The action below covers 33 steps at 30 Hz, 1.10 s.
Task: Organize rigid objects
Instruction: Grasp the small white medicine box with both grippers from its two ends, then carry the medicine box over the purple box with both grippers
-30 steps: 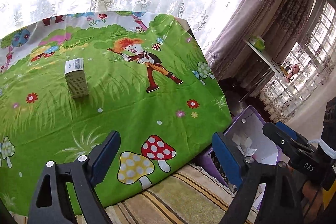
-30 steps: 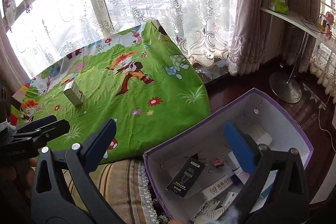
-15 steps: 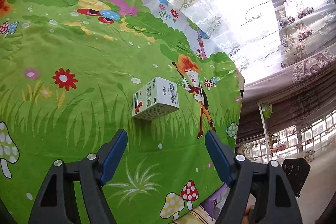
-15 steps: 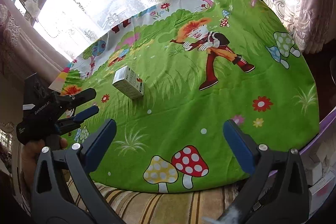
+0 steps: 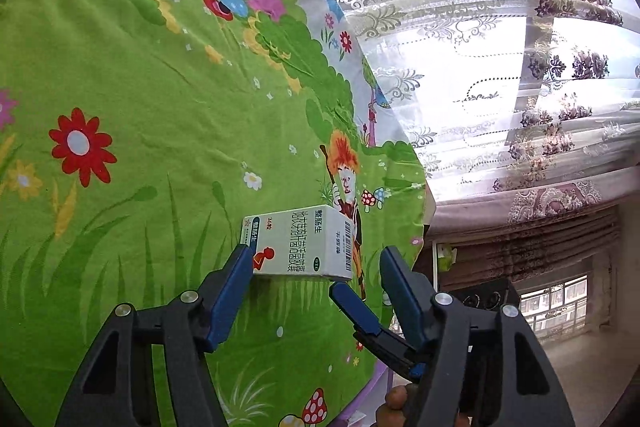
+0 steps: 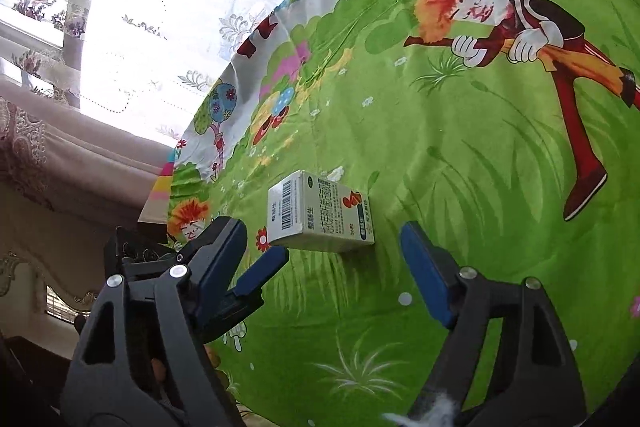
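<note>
A: Fingers first: the left gripper (image 5: 316, 277) is being closed, its near finger (image 5: 236, 279) seeming to touch the box (image 5: 300, 247) at one end, though contact cannot be told for certain, while its far finger is being kept clear beyond the barcoded end.

B: And the right gripper (image 6: 340, 259)?

A: It is being closed too, fingers apart; the box (image 6: 320, 217) is being left just ahead of the tips, not between them.

B: So the left is judged the nearer. Where is the box being kept?

A: It is lying flat on the green cartoon sheet (image 5: 160, 107) covering the bench. Its long axis is running across the left gripper's gap, from finger to finger, so an end-to-end pinch is being set up.
</note>
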Motion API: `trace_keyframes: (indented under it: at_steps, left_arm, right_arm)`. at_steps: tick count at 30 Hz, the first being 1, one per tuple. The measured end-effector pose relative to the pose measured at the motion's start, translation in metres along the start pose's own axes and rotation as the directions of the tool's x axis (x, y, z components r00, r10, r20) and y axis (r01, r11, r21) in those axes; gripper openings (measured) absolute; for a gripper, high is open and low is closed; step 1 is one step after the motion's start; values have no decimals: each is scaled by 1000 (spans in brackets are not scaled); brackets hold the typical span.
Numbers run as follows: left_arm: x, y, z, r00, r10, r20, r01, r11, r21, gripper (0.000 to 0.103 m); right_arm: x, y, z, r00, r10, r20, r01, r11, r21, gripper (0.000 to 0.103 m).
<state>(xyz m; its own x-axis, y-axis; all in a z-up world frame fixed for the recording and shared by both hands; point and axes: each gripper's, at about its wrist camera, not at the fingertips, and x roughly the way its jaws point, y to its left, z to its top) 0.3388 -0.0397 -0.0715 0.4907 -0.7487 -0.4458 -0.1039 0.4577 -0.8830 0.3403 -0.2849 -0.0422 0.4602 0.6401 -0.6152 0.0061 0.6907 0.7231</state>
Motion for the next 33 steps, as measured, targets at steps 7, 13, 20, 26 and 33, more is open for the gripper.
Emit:
trace_keyframes:
  at_steps: [7, 13, 20, 26, 33]
  left_arm:
    - [15, 15, 4, 999, -35, -29, 34, 998, -50, 55]
    - [19, 26, 4, 994, -108, -29, 105, 989, -108, 51]
    - [14, 25, 0, 992, -126, -18, 123, 986, -109, 42]
    - [12, 25, -8, 990, -135, -29, 130, 984, -125, 31]
    - [10, 16, -24, 986, -157, -58, 149, 981, -123, 30]
  right_arm:
    - [21, -8, 8, 1000, 1, -12, -1, 1000, -9, 62]
    - [23, -7, 8, 998, 68, -8, -68, 997, -25, 44]
    - [17, -7, -1, 995, 97, -1, -97, 995, -13, 36]
    - [5, -10, -8, 995, 95, 6, -95, 995, 5, 36]
    - [-17, -12, -20, 995, 95, 21, -95, 995, 14, 35]
